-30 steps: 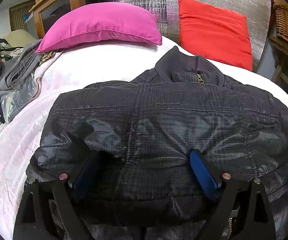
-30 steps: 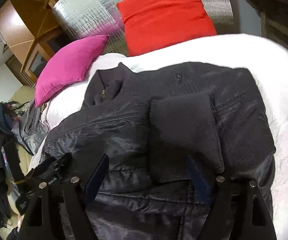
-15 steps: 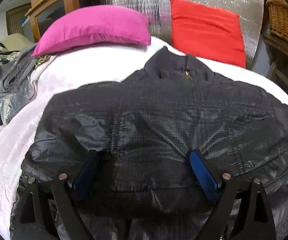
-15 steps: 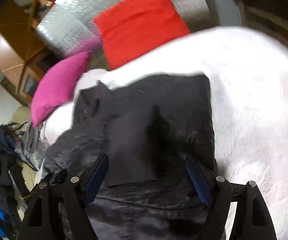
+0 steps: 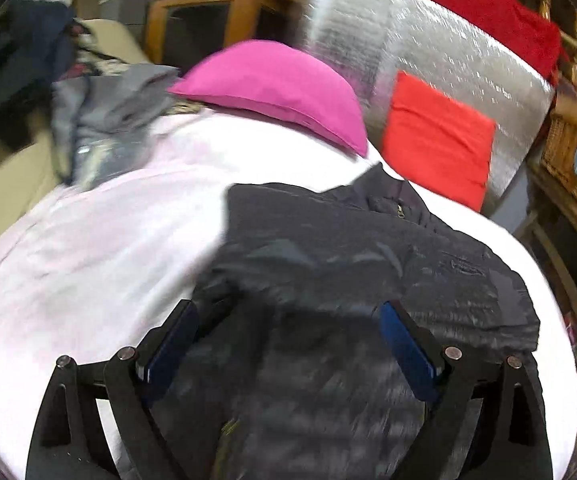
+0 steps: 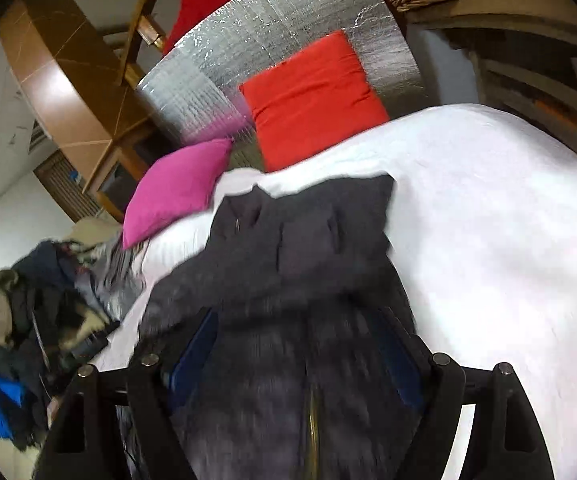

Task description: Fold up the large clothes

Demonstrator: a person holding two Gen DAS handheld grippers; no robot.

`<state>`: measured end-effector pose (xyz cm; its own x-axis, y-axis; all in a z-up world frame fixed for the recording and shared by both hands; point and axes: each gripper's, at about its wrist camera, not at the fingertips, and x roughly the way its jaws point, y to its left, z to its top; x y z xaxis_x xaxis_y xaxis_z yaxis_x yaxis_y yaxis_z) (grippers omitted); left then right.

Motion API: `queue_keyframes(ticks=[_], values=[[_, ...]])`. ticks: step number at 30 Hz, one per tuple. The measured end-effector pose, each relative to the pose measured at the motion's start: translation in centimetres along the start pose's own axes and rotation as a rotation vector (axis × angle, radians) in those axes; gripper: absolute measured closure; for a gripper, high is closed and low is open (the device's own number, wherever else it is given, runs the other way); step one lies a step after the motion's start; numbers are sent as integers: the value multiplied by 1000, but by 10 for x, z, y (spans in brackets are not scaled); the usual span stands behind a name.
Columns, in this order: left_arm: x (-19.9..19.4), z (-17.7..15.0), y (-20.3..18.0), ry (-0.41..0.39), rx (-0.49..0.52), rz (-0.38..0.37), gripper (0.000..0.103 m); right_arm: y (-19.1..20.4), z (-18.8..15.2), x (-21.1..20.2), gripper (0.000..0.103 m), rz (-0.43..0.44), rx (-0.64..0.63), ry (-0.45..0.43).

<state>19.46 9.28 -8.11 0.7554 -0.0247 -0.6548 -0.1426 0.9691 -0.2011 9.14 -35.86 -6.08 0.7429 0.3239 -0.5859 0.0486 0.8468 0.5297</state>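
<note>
A dark quilted jacket [image 5: 348, 248] lies collar-away on the white bed [image 5: 88, 260]. Its near end bunches up towards the camera and shows a gold zip. My left gripper [image 5: 288, 312] has its blue pads set wide, with that thick fabric filling the gap between them. In the right wrist view the jacket [image 6: 308, 232] rises in the same way into my right gripper [image 6: 296, 320]. Its jaws also stand wide and grip the bundled cloth. The near fabric is blurred by motion. Neither view shows the other gripper.
A pink pillow [image 5: 272, 80] and a red pillow [image 5: 436, 136] lean on a silver quilted headboard [image 5: 408, 40]. A heap of clothes [image 6: 40, 312] sits off the bed's left side. A wicker basket [image 5: 568, 160] stands on wooden shelves to the right. Bare bed [image 6: 508, 220] lies right of the jacket.
Both grippers have risen and swung sideways with the jacket's near end between their jaws. The jacket looks narrower and drawn up, its zip now shows, and more bare bed appears beside it.
</note>
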Motion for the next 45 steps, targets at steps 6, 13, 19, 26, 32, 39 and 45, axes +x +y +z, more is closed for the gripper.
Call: queue_keyframes(ticks=[6, 13, 19, 26, 32, 39, 45], values=[[-64, -50, 45, -19, -18, 65, 11, -18, -75, -57, 21, -46, 44, 48], [-106, -105, 65, 30, 11, 152, 11, -50, -121, -84, 21, -51, 183, 68], [-131, -132, 69, 43, 28, 176, 11, -44, -130, -102, 21, -47, 180, 40], [-134, -148, 76, 79, 40, 191, 11, -39, -140, -102, 21, -46, 165, 83], [-131, -162, 93, 117, 14, 194, 11, -47, -147, -95, 21, -92, 173, 134], [-122, -175, 116, 182, -52, 149, 11, -64, -156, -78, 21, -71, 236, 213], [-113, -185, 123, 226, -66, 57, 11, -67, -161, -61, 21, 3, 249, 268]])
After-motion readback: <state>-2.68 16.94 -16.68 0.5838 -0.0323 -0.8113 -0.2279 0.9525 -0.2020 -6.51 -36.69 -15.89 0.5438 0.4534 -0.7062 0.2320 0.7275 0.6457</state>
